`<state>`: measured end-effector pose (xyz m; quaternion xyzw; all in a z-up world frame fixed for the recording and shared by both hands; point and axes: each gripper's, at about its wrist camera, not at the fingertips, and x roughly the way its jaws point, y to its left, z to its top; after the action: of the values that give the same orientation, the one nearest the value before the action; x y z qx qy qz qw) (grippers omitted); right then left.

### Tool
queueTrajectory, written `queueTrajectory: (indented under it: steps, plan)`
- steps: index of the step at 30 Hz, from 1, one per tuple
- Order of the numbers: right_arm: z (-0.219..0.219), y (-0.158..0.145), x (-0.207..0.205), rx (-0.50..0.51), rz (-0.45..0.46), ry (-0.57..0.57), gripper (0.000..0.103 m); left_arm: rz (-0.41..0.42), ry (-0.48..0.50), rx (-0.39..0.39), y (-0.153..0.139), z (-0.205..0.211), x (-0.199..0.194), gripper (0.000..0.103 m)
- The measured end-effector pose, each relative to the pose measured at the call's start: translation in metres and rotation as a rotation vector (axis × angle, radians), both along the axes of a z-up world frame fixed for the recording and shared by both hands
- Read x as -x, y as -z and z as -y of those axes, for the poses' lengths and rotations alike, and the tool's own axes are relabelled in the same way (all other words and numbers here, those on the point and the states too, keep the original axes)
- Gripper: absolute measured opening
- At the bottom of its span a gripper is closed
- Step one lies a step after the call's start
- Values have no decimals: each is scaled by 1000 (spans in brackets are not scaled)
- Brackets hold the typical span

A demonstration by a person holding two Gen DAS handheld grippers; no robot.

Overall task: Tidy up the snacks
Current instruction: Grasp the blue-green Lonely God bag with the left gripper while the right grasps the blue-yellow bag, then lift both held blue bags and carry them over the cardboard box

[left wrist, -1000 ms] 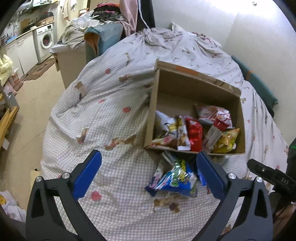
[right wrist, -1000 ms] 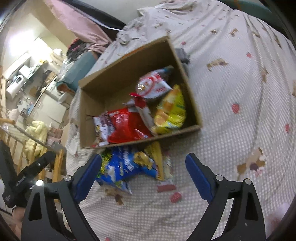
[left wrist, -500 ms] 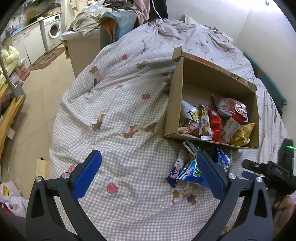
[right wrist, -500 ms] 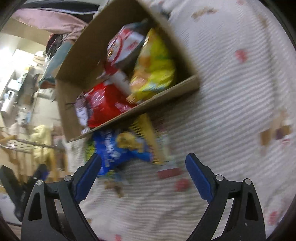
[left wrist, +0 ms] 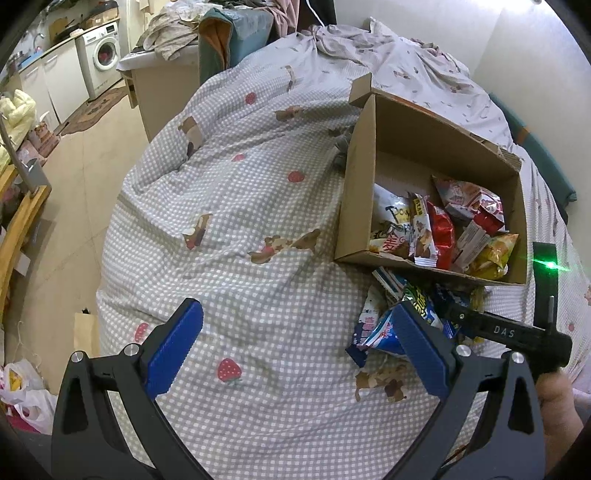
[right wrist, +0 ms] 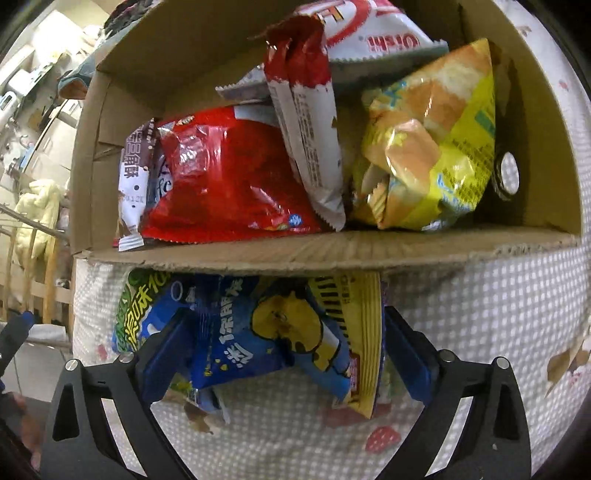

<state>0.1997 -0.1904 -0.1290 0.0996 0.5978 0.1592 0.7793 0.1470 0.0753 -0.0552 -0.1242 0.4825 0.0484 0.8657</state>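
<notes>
**Right gripper closing round the loose packets by the box**

We see the cardboard box (right wrist: 332, 251) on the checked bedspread (left wrist: 229, 206), w/ snacks inside: a red bag (right wrist: 229, 177), a yellow bag (right wrist: 432, 155), a white-and-red packet (right wrist: 306, 122) leaning betw. them, plus a white Oishi bag (right wrist: 373, 33) at the back. Outside, a small pile lies on the spread, tucked against the box's near wall: a blue bag (right wrist: 258, 332) on top, a green bag (right wrist: 136, 310) to its left, a yellow striped packet (right wrist: 364, 332) to its right.

Our right gripper (right wrist: 284, 354) points down at that pile, jaws wide but closing, blue bag and striped packet betw. them. Pads look just beside the packets; we can't tell if they touch yet.

Our left gripper (left wrist: 295, 350) hovers over the bedspread, fingers spread, nothing betw. them; its right finger (left wrist: 421, 354) overlaps the pile's edge in view.
</notes>
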Motion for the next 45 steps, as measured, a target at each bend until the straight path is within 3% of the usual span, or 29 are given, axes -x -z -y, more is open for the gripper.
queueTrajectory:
  steps: [3,9,15,18,23,29,38,40,41,43,45]
  plan:
    - [-1,-8,3,-2,13,-16,69,4,10,6,-2,6,-3,101]
    - [8,-16,22,-28,0,-57,56,-9,36,16,-1,20,-11,101]
    - [4,-17,48,-47,-26,-179,53,-84,82,16,13,38,-20,101]
    - [6,-23,60,-48,-13,-185,51,-117,116,16,21,49,-22,101]
    - [29,-38,63,-84,19,-124,49,-152,237,-60,32,83,-24,101]
    - [62,-50,66,-153,57,5,49,-163,309,-112,44,111,-28,101]
    - [83,-53,61,-184,56,83,49,-156,410,-296,67,150,-30,101]
    - [84,-51,58,-187,55,95,49,-143,441,-336,69,159,-27,94]
    - [85,-51,57,-187,53,96,49,-137,451,-354,69,161,-26,82]
    - [86,-51,57,-188,52,97,49,-136,456,-366,68,164,-26,70]
    - [86,-51,56,-186,54,95,49,-149,454,-345,70,161,-28,69]
